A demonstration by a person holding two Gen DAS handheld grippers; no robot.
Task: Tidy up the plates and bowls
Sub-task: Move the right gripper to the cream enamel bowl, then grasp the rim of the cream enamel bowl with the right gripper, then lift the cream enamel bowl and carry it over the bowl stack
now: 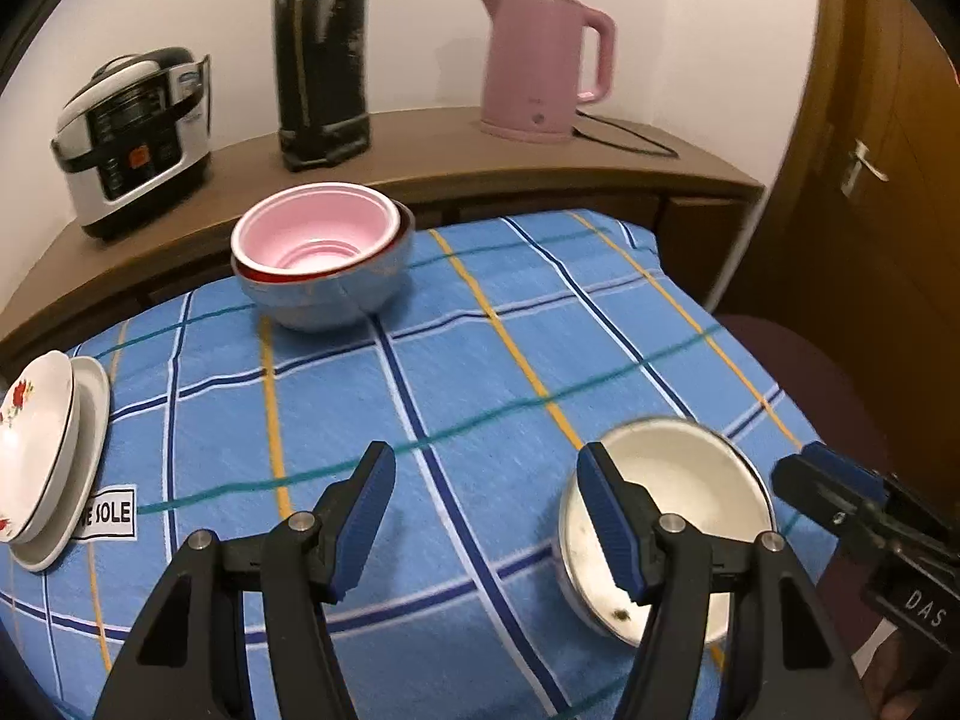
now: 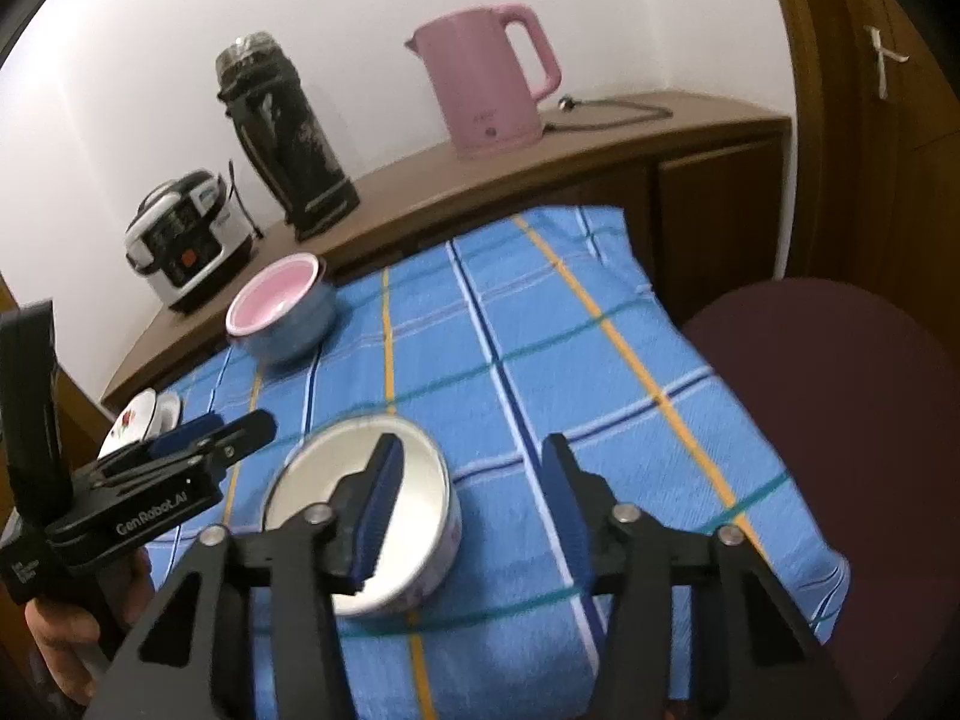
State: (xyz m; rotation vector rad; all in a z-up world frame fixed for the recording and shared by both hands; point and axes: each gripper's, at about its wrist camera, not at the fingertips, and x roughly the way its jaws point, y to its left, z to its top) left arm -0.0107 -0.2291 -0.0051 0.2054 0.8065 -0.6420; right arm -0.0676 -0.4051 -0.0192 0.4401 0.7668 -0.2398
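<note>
Both tongs gape wide, holding nothing: left tongs (image 1: 486, 516), right tongs (image 2: 471, 501). White bowl (image 1: 678, 480) partly hidden behind them; far-left plates (image 1: 36, 444) cut off.

Plain white wall (image 1: 420, 30) behind a brown wooden sideboard (image 1: 450, 150) holding a rice cooker (image 1: 135, 138), black flask (image 1: 321, 54) and pink kettle (image 1: 543, 63). Blue checked cloth (image 1: 480, 360) on the table, wooden door (image 1: 870, 150) at right, maroon chair (image 2: 840, 420) beside it.
</note>
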